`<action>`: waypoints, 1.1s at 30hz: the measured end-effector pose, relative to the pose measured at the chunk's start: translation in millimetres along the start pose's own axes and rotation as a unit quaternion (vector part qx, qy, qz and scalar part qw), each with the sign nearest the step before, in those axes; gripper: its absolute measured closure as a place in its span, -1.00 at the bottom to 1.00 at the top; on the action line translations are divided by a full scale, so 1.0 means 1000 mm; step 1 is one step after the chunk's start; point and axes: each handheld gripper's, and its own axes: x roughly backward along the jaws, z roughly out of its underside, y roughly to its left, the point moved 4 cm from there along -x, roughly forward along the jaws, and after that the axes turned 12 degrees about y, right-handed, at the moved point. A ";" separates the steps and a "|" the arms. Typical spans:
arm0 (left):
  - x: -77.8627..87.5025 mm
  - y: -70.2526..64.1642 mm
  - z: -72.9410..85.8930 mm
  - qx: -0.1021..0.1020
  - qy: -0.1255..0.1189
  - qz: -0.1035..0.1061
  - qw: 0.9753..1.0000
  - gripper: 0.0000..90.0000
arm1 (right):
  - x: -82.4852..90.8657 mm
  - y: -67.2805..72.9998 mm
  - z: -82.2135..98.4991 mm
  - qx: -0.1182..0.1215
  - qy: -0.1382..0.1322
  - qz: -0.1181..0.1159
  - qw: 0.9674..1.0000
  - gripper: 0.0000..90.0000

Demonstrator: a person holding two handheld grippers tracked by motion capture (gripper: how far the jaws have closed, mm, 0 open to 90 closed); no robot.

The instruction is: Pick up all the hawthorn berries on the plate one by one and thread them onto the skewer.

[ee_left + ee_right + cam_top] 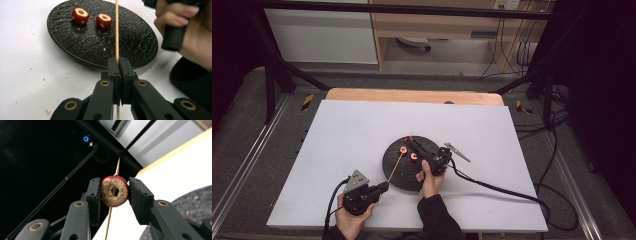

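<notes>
Three cored red fruit pieces are in play: one is held by the right gripper (114, 191), and two remaining pieces (80, 16) (104, 21) lie side by side on the far part of the black plate (130, 37), close together but apart.

Left gripper (118, 62): jaws pressed together on the lower end of the wooden skewer (116, 30). The skewer runs from the jaws toward the far right, rising over the plate. In the high view this gripper (384, 187) sits near the left of the plate, just off its rim.

Right gripper: jaws pinching the held fruit piece (114, 191) by its red sides. The skewer passes through the cored hole, and its pointed tip shows just beyond the fruit on the far side. In the high view this gripper (408, 142) is over the far half of the plate.

Progress, as judged from these views:
1. First piece: on the skewer near the tip, not yet slid down the shaft.
2. Second and third pieces: untouched on the plate.

Remaining work appears to be seating the first piece lower on the skewer, then threading the other two. Crumbs lie scattered on the white table (352, 130) and plate. A metal clip-like tool (457, 151) rests to the right of the plate.
</notes>
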 end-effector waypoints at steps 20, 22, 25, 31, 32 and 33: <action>-0.007 -0.001 -0.013 -0.001 -0.002 0.006 1.000 0.97 | 0.007 0.009 0.032 0.022 0.055 0.011 0.998 0.41; -0.008 -0.001 -0.015 0.000 -0.004 0.007 1.000 0.97 | 0.007 0.009 0.034 0.024 0.059 0.011 0.998 0.41; -0.008 0.000 -0.016 0.000 -0.004 0.007 1.000 0.97 | 0.008 0.009 0.037 0.027 0.067 0.012 0.997 0.41; -0.008 0.001 -0.017 0.009 -0.004 0.010 1.000 0.97 | 0.005 0.011 0.044 0.041 0.092 0.015 0.995 0.40; -0.008 0.002 -0.017 0.011 -0.004 0.011 1.000 0.97 | 0.005 0.012 0.044 0.043 0.093 0.018 0.995 0.39; -0.007 0.003 -0.017 0.007 -0.005 0.008 1.000 0.97 | 0.004 0.012 0.044 0.044 0.094 0.018 0.994 0.39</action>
